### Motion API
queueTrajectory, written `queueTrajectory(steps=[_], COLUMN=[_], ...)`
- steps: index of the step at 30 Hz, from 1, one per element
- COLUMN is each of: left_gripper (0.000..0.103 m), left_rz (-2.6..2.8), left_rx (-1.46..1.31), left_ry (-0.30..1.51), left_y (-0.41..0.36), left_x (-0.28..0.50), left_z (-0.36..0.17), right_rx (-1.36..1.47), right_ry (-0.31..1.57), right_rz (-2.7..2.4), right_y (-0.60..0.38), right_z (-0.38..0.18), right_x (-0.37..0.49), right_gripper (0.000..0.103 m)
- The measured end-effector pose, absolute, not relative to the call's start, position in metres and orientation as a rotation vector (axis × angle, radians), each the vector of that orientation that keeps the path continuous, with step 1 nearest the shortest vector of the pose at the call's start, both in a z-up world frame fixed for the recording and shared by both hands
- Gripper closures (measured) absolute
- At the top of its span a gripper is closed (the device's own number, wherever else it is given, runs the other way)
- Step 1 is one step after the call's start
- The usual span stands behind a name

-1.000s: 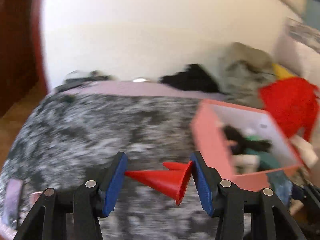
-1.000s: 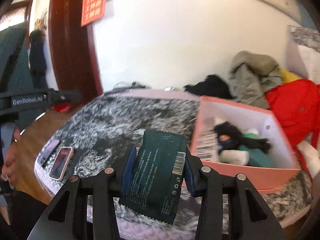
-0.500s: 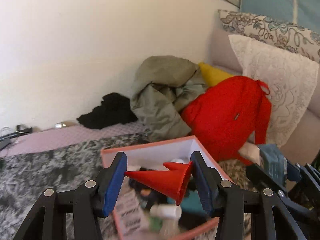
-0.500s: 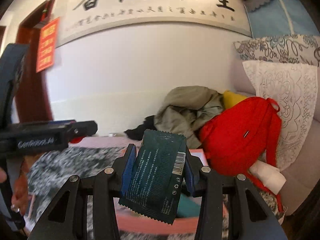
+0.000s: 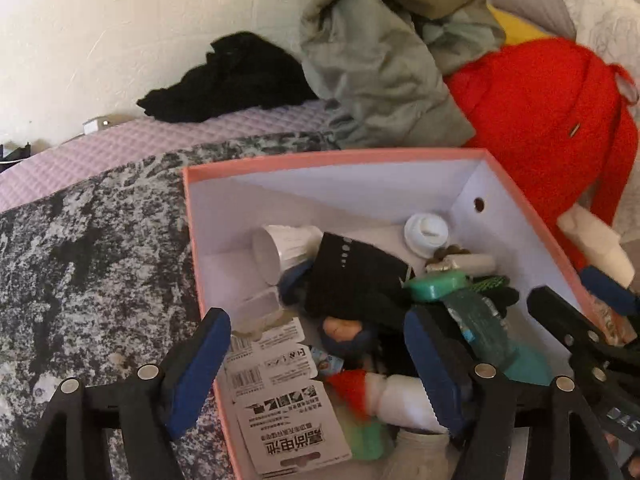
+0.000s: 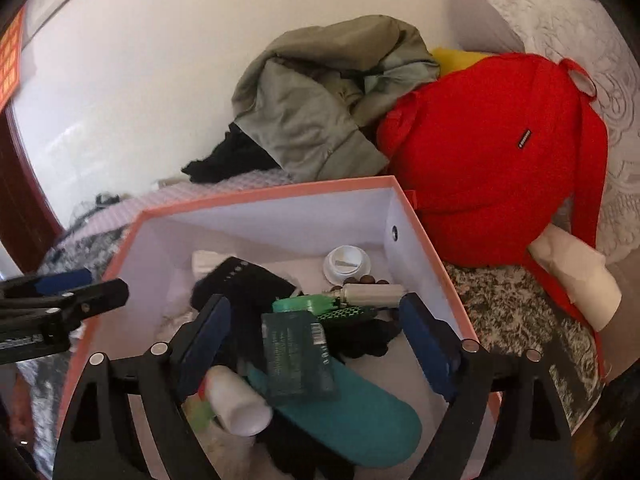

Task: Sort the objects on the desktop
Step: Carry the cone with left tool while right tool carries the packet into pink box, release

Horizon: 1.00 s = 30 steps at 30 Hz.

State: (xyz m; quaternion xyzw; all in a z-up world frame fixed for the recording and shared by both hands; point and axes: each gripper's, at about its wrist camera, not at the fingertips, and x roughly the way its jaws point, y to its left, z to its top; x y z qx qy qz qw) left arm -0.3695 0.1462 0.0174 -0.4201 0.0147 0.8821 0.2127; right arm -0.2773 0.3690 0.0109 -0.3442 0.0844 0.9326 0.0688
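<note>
A pink box (image 5: 332,159) with white inside walls sits on the speckled blanket and holds several small objects; it also shows in the right wrist view (image 6: 260,196). My left gripper (image 5: 316,364) is open and empty over the box's near left part. The red cone (image 5: 352,390) lies in the box by white items. My right gripper (image 6: 316,344) is open and empty over the box. The dark green packet (image 6: 296,360) lies in the box on a teal object (image 6: 360,420).
A red backpack (image 6: 492,152) and a grey-green jacket (image 6: 316,104) lie behind the box against the wall. Black cloth (image 5: 228,76) lies on the pink cover. The speckled blanket (image 5: 88,260) spreads to the left of the box.
Both grippers moved over the box and opened. The red cone dropped from the left gripper and the green packet dropped from the right gripper into the box.
</note>
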Motion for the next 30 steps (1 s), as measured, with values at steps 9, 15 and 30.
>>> queueTrajectory(steps=[9,15,30], left_gripper=[0.007,0.001,0.000], left_rz=[2.662,2.822,3.065], left_rx=[-0.993,-1.037,-1.265], left_ry=[0.003,-0.027,0.032], left_y=[0.076,-0.006,-0.157], left_x=[-0.308,-0.259,-0.243], left_z=[0.086,0.091,-0.014], right_rx=[-0.861,-0.856,-1.134], right_ry=[0.175,0.082,-0.181], right_rz=[2.962,3.067,3.050], right_y=[0.295,0.217,0.026], right_z=[0.088,0.100,-0.015], right_x=[-0.222,-0.189,-0.201], right_gripper=[0.008,0.006,0.005])
